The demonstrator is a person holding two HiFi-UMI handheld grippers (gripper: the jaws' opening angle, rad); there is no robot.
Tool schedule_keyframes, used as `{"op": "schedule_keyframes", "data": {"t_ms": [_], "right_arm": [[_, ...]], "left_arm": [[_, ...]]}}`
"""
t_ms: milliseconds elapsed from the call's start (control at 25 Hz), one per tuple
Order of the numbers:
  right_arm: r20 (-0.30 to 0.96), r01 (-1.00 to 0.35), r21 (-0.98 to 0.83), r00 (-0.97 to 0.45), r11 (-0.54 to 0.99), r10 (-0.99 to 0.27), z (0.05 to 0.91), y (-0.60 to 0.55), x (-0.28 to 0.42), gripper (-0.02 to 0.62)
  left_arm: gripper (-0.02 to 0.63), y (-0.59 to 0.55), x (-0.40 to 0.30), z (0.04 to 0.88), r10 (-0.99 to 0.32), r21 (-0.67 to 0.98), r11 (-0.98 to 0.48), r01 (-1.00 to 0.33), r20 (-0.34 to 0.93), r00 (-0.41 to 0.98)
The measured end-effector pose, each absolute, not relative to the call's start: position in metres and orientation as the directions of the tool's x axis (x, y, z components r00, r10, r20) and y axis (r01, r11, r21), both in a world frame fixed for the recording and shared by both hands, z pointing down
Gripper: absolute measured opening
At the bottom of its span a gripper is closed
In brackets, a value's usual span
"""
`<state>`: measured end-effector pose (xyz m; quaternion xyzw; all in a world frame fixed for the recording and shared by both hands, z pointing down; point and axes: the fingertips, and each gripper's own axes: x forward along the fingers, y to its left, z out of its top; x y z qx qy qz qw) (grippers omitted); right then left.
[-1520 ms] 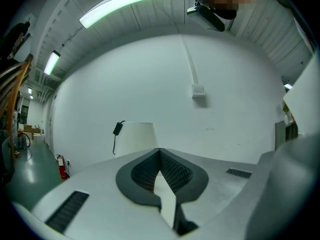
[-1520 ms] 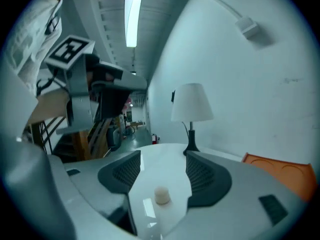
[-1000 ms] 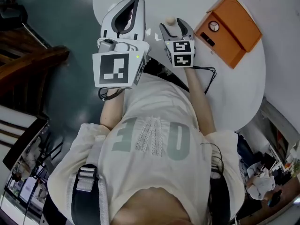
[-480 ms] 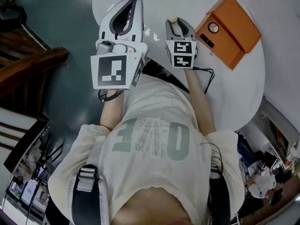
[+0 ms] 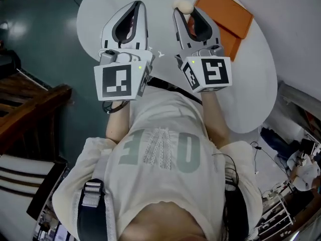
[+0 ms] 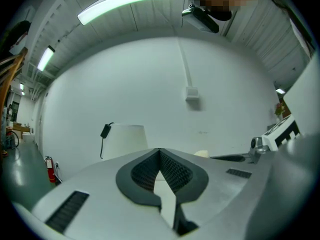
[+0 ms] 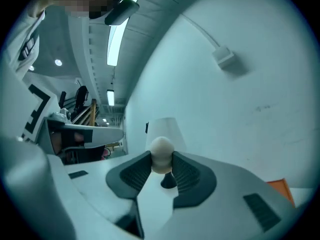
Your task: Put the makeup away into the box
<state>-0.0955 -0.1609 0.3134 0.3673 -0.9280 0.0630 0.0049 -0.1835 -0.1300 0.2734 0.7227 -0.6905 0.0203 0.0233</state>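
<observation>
Table (image 5: 251, 84): round, white.
Box (image 5: 228, 14): orange, seemingly closed, on the table's far right.
Left gripper (image 5: 136, 5): fingers clenched together, empty.
Right gripper (image 5: 186, 10): fingers have just closed, now grasping the makeup sponge (image 5: 183, 5), which is newly raised off the table beside the box (stowing probably requires opening it first).

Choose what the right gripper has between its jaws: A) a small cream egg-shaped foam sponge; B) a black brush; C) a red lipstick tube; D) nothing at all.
A: the right gripper view shows the small cream egg-shaped foam sponge pinched at the jaw tips of the right gripper, whose jaws have just been closing onto it.
</observation>
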Motion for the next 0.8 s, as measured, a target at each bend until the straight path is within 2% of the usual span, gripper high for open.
{"op": "schedule_keyframes", "data": {"t_ms": [120,200,360,520,640,800], "right_arm": [[0.059,-0.731,-0.093,-0.682,0.676,-0.729,0.310,-0.169,-0.067,0.135],[0.117,-0.776,-0.085,-0.631,0.625,-0.767,0.321,-0.177,-0.042,0.135],[0.414,-0.861,-0.077,-0.487,0.503,-0.769,0.379,-0.194,0.025,0.133],[0.688,-0.909,-0.194,-0.394,0.369,-0.610,0.444,-0.196,0.083,0.133],[0.799,-0.936,-0.231,-0.337,0.264,-0.497,0.481,-0.192,0.110,0.133],[0.903,-0.954,-0.209,-0.273,0.217,-0.331,0.519,-0.186,0.130,0.133]], "left_arm": [[0.006,-0.141,-0.160,0.268,-0.993,0.001,-0.118,-0.993,0.031,0.118],[0.006,-0.147,-0.144,0.264,-0.986,0.001,-0.168,-0.986,0.015,0.168],[0.006,-0.155,-0.121,0.270,-0.973,0.005,-0.229,-0.973,0.041,0.229],[0.006,-0.159,-0.104,0.278,-0.959,0.013,-0.277,-0.961,0.049,0.278],[0.006,-0.160,-0.096,0.282,-0.952,0.028,-0.303,-0.953,0.048,0.304],[0.006,-0.164,-0.086,0.289,-0.944,0.039,-0.322,-0.946,0.066,0.324]]}}
